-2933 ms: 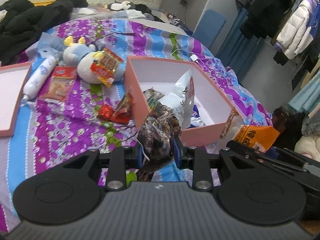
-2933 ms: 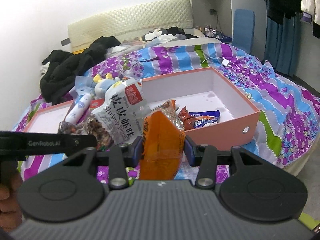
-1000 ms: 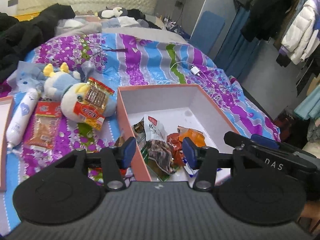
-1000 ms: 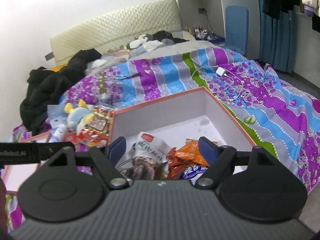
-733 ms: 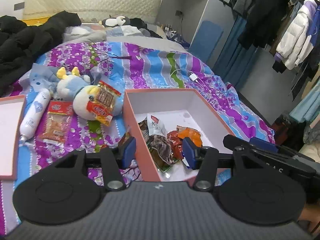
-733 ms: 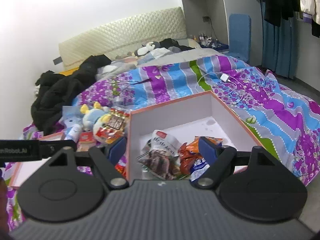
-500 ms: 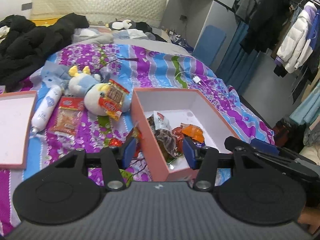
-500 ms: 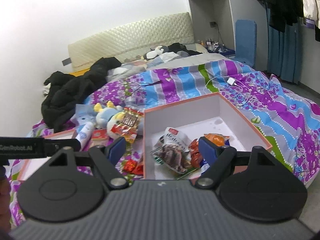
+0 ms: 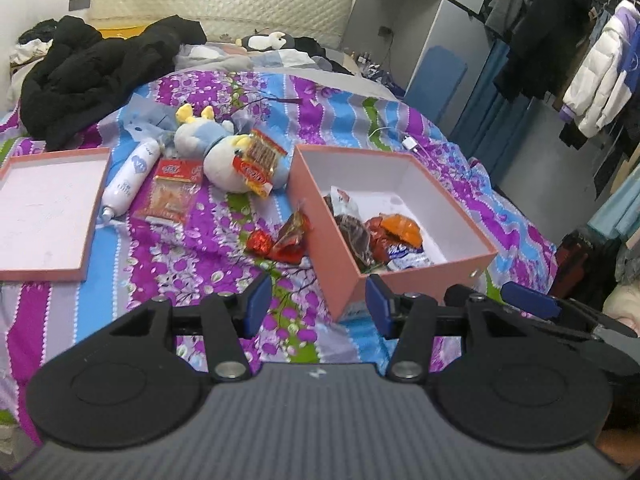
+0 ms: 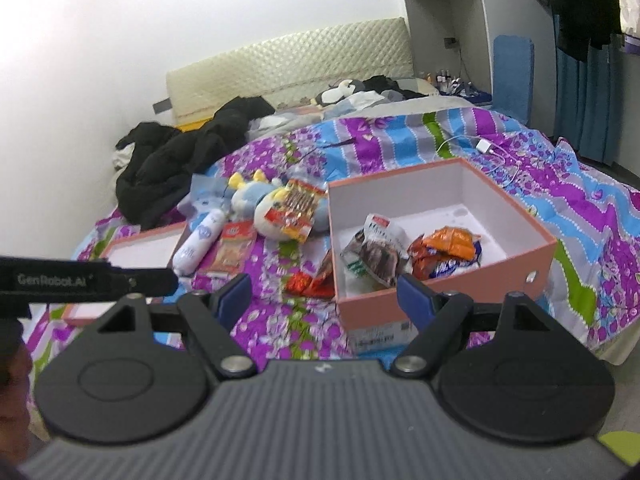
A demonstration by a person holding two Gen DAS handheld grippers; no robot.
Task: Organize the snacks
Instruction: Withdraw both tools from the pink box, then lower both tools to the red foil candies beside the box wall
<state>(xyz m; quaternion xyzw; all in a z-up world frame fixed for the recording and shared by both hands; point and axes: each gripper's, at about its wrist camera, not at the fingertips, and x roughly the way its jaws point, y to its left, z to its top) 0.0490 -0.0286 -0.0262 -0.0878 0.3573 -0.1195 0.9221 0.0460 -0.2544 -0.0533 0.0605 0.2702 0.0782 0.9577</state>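
A pink box [image 9: 320, 256] [image 10: 440, 292] stands open on the bed with several snack packets in it, among them an orange packet [image 9: 402, 230] [image 10: 452, 240] and a dark packet [image 9: 352, 236] [image 10: 378, 256]. Red wrapped snacks [image 9: 286, 240] [image 10: 310, 280] lie just left of the box. A red-yellow packet [image 9: 258, 162] [image 10: 294, 210] leans on a plush toy [image 9: 224, 152]. A flat orange packet [image 9: 174, 196] [image 10: 232, 250] lies further left. My left gripper [image 9: 318, 304] is open and empty, short of the box. My right gripper [image 10: 324, 294] is open and empty, also back from the box.
The box lid [image 9: 44, 208] [image 10: 136, 252] lies open-side up at the left. A white bottle [image 9: 128, 178] [image 10: 200, 240] lies beside it. A black coat [image 9: 100, 68] is heaped at the back. A white charger cable [image 9: 400, 140] lies behind the box. Clothes [image 9: 592, 80] hang at the right.
Both grippers let go of their packets into the box, the dark one from the left and the orange one from the right, then drew back and up, open and empty.
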